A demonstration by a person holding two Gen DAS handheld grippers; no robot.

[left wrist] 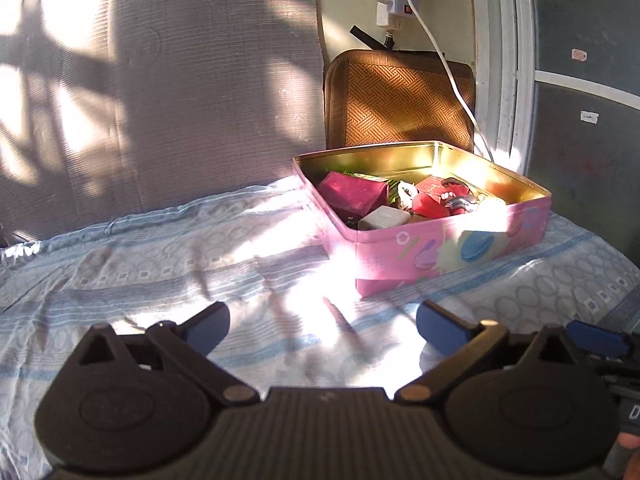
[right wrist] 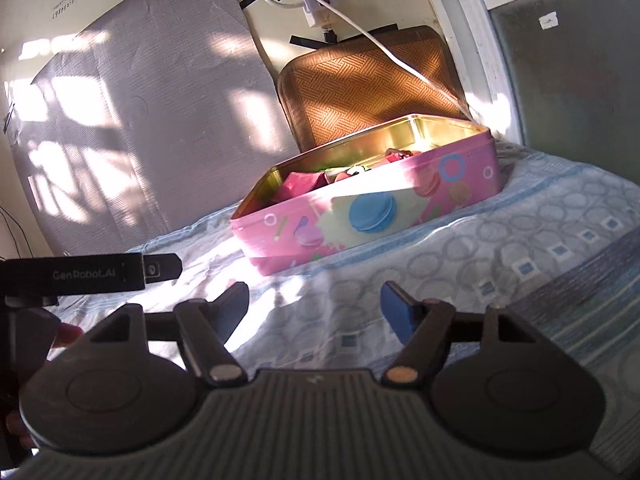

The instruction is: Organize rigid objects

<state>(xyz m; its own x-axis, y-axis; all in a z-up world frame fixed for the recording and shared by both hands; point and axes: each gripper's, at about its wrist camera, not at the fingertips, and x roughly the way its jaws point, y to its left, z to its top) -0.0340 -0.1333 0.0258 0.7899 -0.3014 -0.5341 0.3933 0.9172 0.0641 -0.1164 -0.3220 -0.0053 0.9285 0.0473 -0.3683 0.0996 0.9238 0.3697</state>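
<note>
A pink tin box (left wrist: 448, 250) with macaron pictures stands open on the bed. Inside lie a magenta box (left wrist: 352, 194), a white block (left wrist: 383, 218), a red item (left wrist: 434, 200) and other small things. My left gripper (left wrist: 322, 330) is open and empty, low over the sheet in front of the tin. In the right wrist view the tin (right wrist: 360, 216) stands ahead, tilted in the image, with the magenta box (right wrist: 298, 184) showing over its rim. My right gripper (right wrist: 314, 312) is open and empty, short of the tin.
The bed has a blue-and-white patterned sheet (left wrist: 160, 264). A grey mat (left wrist: 160, 80) and a brown woven cushion (left wrist: 400, 100) lean on the wall behind. A white cable (left wrist: 440, 52) hangs from a wall plug. The left gripper's body (right wrist: 92, 274) shows at the left.
</note>
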